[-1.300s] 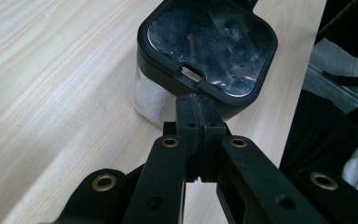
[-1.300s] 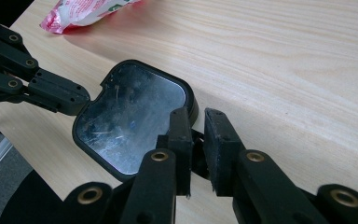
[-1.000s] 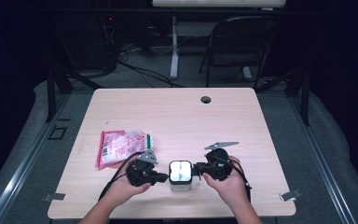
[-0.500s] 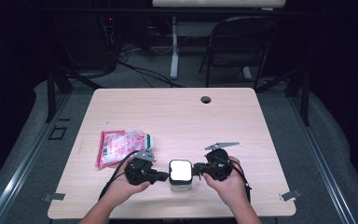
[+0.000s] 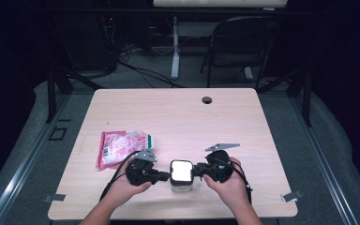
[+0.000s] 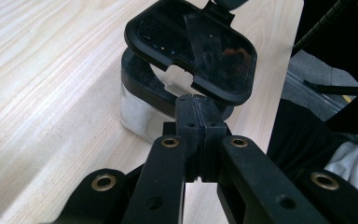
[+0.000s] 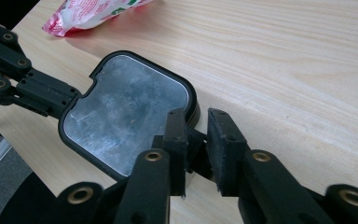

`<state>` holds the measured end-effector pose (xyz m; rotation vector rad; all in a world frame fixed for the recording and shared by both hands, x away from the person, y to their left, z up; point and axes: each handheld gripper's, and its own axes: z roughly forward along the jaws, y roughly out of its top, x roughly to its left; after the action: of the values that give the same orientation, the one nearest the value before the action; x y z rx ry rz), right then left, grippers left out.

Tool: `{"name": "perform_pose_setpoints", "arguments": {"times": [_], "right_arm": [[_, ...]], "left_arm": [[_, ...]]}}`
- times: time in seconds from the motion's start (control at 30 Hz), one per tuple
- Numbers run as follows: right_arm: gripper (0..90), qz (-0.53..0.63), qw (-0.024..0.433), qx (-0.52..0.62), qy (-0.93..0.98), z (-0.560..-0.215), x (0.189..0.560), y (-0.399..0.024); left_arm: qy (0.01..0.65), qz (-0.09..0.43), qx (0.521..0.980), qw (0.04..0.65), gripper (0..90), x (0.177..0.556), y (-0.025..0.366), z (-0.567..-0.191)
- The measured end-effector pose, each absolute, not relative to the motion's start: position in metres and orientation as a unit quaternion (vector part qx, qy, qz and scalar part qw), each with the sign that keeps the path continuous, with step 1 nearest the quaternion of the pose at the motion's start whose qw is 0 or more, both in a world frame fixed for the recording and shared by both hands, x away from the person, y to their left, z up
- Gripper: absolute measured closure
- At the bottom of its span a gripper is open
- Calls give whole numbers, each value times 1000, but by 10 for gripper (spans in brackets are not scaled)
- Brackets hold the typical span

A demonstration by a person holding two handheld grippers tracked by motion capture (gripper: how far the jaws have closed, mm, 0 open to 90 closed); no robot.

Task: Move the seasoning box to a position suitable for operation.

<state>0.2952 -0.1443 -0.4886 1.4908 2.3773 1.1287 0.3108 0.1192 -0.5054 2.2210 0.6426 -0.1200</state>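
A small clear container (image 5: 181, 172) with a black-rimmed lid (image 7: 121, 112) stands near the table's front edge, between both hands. My left gripper (image 5: 166, 176) is shut, its joined tips (image 6: 200, 112) against the lid's (image 6: 191, 46) edge just below a white tab (image 6: 179, 80); I cannot tell whether anything is pinched. My right gripper (image 5: 197, 169) meets the opposite side. Its jaws (image 7: 198, 130) have just been opening and stand slightly apart, with a black ribbed clasp (image 7: 195, 139) of the lid in the gap. The container's glass wall (image 6: 137, 114) shows under the lid.
A red and white snack bag (image 5: 119, 145) lies to the left, just behind the left hand. The wooden table (image 5: 178, 117) has a cable hole (image 5: 207, 100) near its far edge. A chair (image 5: 243, 42) and cables stand beyond the table.
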Motion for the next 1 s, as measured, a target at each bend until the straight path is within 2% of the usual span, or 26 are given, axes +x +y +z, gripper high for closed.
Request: {"name": "perform_pose_setpoints", "arguments": {"times": [0.13, 0.3, 0.6, 0.9, 1.0], "right_arm": [[635, 378, 65, 476, 791, -485, 291, -145], [543, 382, 71, 451, 804, -479, 281, -143], [476, 391, 75, 416, 817, -462, 259, -131], [415, 381, 118, 374, 837, -467, 253, -109], [434, 359, 145, 369, 845, -474, 255, -104]], "left_arm": [[252, -47, 876, 409, 891, 312, 118, -501], [247, -39, 876, 412, 872, 313, 113, -494], [248, -28, 866, 432, 810, 312, 106, -484], [259, -20, 850, 459, 750, 310, 108, -481], [257, -13, 851, 458, 725, 309, 108, -482]]}}
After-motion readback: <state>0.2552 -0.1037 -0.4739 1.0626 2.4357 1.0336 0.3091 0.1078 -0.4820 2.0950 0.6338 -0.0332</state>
